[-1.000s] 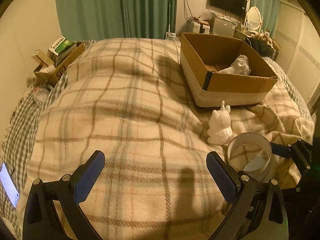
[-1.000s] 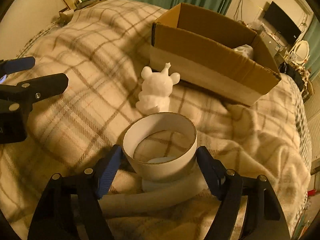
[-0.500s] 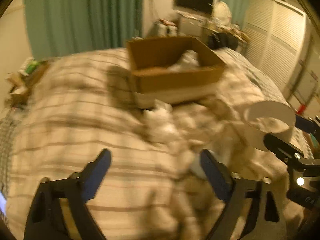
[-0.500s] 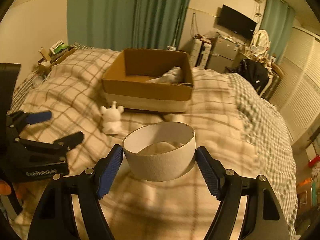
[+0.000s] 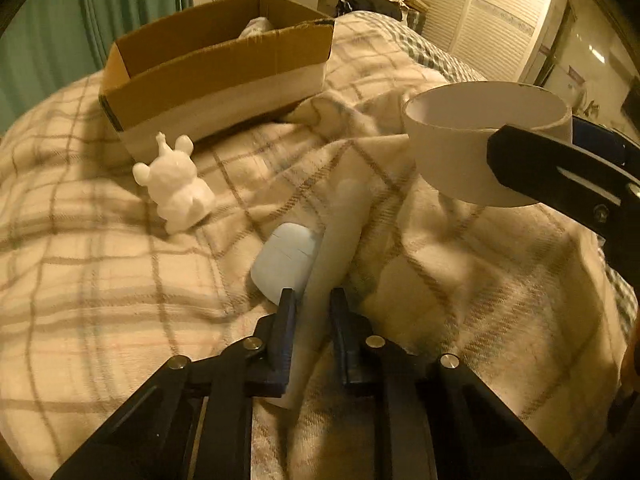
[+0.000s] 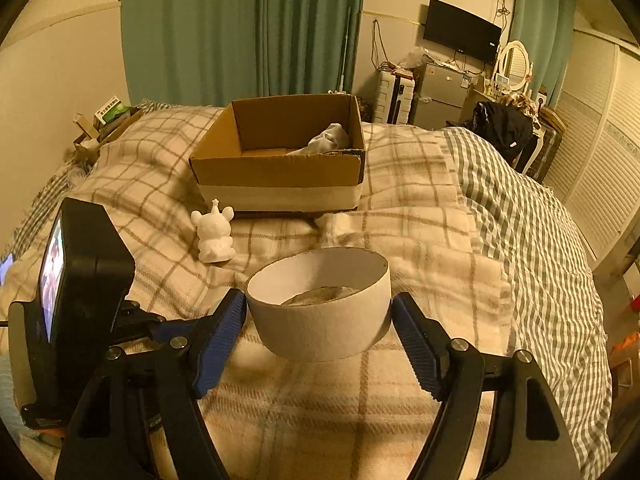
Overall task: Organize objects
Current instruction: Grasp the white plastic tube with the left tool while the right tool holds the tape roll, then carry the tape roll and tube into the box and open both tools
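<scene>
Left gripper (image 5: 311, 312) pitched steeply down at the plaid blanket (image 5: 100, 280), jaws drawn nearly together and clamped on a long pale tube (image 5: 340, 232) lying along the bedding. Tube running away from the pads toward the middle of the bed, its far end rounded. Just beside it on the left, touching or nearly so, a small pale-blue case (image 5: 286, 258). Farther left, upright on the blanket, a white animal figurine (image 5: 176, 186), close in front of the cardboard box (image 5: 224, 92).

Right gripper (image 6: 318, 324) angled down less steeply and raised above the bed, jaws spread wide, blue pads pressed on either side of a white cardboard ring (image 6: 320, 308). Ring held clear of the blanket, open side up, seen in the left view off to the right (image 5: 480, 140).

Box resting farther back on the bed, a crumpled white cloth (image 6: 326, 140) inside near its right wall.
</scene>
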Available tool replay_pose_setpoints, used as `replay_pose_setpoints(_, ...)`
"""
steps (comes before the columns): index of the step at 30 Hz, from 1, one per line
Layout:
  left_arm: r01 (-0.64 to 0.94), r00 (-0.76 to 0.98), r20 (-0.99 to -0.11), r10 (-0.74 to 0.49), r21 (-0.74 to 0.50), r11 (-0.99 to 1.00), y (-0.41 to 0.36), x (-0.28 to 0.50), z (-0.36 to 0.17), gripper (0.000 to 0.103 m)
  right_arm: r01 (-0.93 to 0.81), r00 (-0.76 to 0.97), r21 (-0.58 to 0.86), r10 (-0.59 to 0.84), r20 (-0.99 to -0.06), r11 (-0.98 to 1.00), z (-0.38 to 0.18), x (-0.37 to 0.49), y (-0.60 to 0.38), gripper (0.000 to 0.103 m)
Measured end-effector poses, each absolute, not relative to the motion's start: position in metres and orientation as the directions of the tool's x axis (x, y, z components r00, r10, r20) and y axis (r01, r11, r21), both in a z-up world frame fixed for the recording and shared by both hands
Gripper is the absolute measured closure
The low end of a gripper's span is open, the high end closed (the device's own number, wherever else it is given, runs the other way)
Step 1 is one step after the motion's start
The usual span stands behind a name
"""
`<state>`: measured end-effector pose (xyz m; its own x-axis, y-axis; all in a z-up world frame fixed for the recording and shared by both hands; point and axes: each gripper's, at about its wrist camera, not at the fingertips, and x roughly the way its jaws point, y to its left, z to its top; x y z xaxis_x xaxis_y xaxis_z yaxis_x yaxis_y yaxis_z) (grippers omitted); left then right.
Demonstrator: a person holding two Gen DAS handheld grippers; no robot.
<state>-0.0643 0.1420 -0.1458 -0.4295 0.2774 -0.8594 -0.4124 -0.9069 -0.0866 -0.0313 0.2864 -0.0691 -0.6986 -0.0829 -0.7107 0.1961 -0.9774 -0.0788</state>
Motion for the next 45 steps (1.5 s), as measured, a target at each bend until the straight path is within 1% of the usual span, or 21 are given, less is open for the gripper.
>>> replay_pose_setpoints(5, -0.375, -0.471, -0.835, 0.285, -0.103, -0.921, 0.128, -0.056, -0.128, 0.093, 0.194, -0.712, -0.097, -0.073, -0.698, -0.976, -0.059, -0.02, 0.285, 0.028)
replay_pose_setpoints(10, -0.27, -0.5, -0.798, 0.337, -0.226, -0.936, 0.091, -0.056, -0.106, 0.093, 0.193, -0.735, -0.116, -0.065, -0.675, -0.974, -0.044, -0.007, 0.279, 0.03)
replay_pose_setpoints(14, -0.243, -0.544, -0.766, 0.343, -0.247, -0.938, 0.074, -0.053, -0.084, 0.093, 0.203, -0.749, -0.132, -0.067, -0.659, -0.97, -0.032, 0.0, 0.272, 0.031)
replay_pose_setpoints(22, -0.248, -0.621, -0.712, 0.326, -0.216, -0.944, 0.062, -0.055, -0.042, 0.093, 0.223, -0.795, -0.149, -0.091, -0.6, -0.963, -0.002, 0.007, 0.261, 0.032)
replay_pose_setpoints(30, -0.26, -0.67, -0.67, 0.319, -0.19, -0.947, 0.064, -0.089, -0.003, 0.093, 0.25, -0.837, -0.177, -0.121, -0.534, -0.952, 0.036, -0.021, 0.249, 0.032)
replay_pose_setpoints(37, -0.271, -0.723, -0.635, 0.271, -0.1, -0.957, 0.078, -0.145, 0.034, 0.093, 0.276, -0.862, -0.185, -0.157, -0.482, -0.943, 0.076, -0.089, 0.239, 0.032)
replay_pose_setpoints(41, -0.279, -0.741, -0.621, 0.256, -0.063, -0.958, 0.085, -0.18, 0.045, 0.093, 0.277, -0.86, -0.171, -0.165, -0.482, -0.946, 0.086, -0.137, 0.237, 0.032)
replay_pose_setpoints(45, -0.277, -0.744, -0.624, 0.241, -0.04, -0.96, 0.088, -0.212, 0.044, 0.093, 0.286, -0.85, -0.149, -0.179, -0.496, -0.947, 0.084, -0.181, 0.236, 0.032)
